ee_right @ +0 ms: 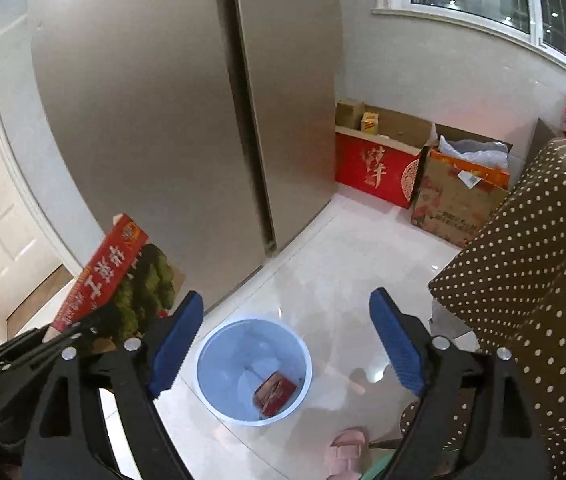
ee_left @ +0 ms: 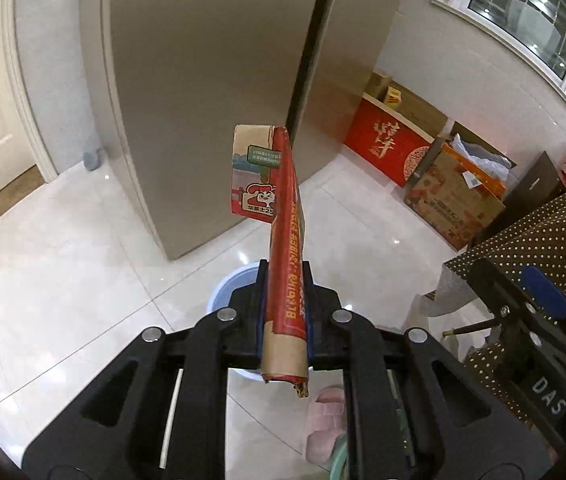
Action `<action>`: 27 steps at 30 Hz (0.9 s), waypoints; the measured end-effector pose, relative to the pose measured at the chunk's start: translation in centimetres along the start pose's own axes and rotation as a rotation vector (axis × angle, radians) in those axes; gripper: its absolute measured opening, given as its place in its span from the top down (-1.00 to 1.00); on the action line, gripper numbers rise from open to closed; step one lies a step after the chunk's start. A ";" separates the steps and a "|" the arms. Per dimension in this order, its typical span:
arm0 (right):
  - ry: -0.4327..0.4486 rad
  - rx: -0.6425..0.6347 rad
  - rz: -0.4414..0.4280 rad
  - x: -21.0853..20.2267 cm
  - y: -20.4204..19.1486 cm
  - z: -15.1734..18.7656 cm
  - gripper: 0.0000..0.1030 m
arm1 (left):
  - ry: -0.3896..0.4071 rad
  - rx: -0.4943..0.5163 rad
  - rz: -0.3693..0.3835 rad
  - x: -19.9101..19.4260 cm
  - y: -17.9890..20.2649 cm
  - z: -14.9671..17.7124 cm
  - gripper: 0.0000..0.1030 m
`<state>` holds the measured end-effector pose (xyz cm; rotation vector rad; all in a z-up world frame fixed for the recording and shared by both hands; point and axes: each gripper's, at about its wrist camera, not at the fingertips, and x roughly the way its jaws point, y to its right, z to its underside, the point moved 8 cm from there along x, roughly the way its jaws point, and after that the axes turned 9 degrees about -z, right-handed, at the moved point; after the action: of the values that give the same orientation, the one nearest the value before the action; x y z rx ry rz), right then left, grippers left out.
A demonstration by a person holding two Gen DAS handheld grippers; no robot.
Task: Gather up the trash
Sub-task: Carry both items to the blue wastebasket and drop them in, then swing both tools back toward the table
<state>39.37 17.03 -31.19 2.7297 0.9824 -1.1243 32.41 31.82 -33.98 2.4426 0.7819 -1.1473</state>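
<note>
Tiled floor [ee_right: 363, 248], left hand-held gripper [ee_left: 285, 280] clamping flattened carton [ee_left: 283, 248] — long axis pointing forward, right hand-held gripper [ee_right: 287, 340] released

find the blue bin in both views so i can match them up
Left wrist: the bin is low centre, mostly hidden behind the left tool and the flattened carton it grips; only a rim arc shows.
Right wrist: the bin is in full view at lower centre, between the open right tool's fingers, a red packet inside.
Shared landmark: the red box by the wall.
</note>
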 end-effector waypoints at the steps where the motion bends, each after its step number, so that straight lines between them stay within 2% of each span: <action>1: 0.002 0.006 0.000 -0.1 0.1 0.0 -0.62 | -0.004 0.002 0.001 0.2 0.3 0.0 0.72; 7: 0.029 0.017 0.023 0.3 1.2 -0.5 -0.62 | -0.008 0.001 0.006 0.7 1.5 -0.9 0.70; 10: 0.059 0.045 0.021 -0.2 1.7 -1.0 -0.62 | 0.006 0.003 -0.008 1.2 1.8 -1.5 0.49; 12: 0.067 0.052 0.021 -0.5 2.0 -1.3 -0.63 | 0.016 -0.004 -0.054 1.8 1.5 -1.8 -0.69; 14: 0.069 0.049 0.028 -0.8 2.2 -1.2 -0.63 | 0.036 -0.010 -0.107 2.2 1.1 -2.0 -0.70; 18: 0.070 0.056 0.041 -1.6 2.8 -1.1 -0.63 | -0.004 0.005 -0.085 2.5 1.7 -1.2 -0.70; 23: 0.083 0.063 0.060 -3.4 3.7 -1.5 -0.63 | 0.027 0.031 -0.068 0.1 2.5 -0.7 -0.70; 27: 0.108 0.052 0.076 -5.5 4.0 -2.0 -0.63 | 0.068 0.033 -0.028 -3.1 3.1 -1.2 -0.70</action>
<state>39.95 11.36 -27.01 2.8691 0.8635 -1.0144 33.38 28.99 -30.61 2.5172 0.8256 -1.1006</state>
